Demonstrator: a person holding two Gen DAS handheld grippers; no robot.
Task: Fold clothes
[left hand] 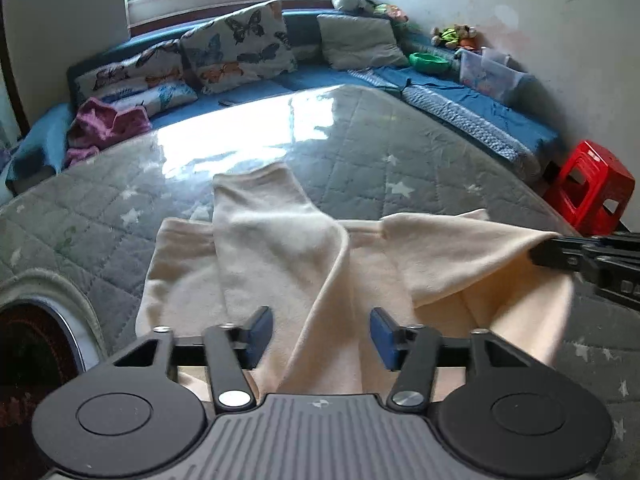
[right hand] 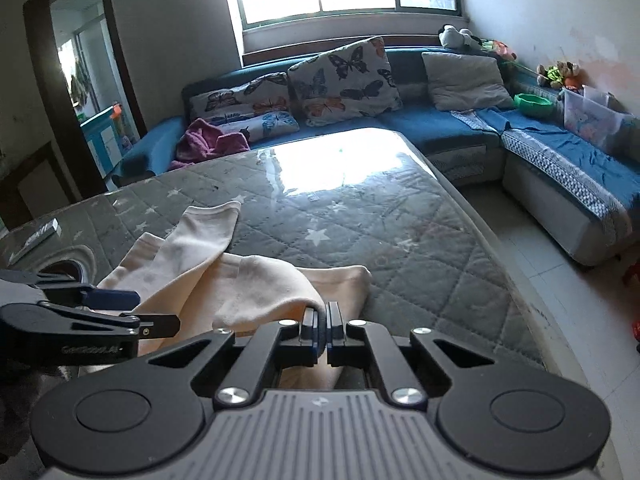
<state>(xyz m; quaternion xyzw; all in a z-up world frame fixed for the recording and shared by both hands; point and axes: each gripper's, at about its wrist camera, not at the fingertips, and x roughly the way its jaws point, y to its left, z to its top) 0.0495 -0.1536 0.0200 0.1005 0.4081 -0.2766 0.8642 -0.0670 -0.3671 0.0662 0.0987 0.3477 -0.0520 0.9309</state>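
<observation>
R gripper [right hand: 322, 320] pinches a fold of cream garment [left hand: 280, 240] on quilted mat [left hand: 360, 140], L gripper [left hand: 321, 334] fingers spread w/ cloth between, not clamped.

2 close wrist views, shared garment [left hand: 280, 248]

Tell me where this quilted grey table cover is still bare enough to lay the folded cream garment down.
The quilted grey table cover lies bare beyond the cream garment, toward the blue sofa, and along its right edge. The near left is crowded by the garment, the left gripper and the right gripper.
</observation>
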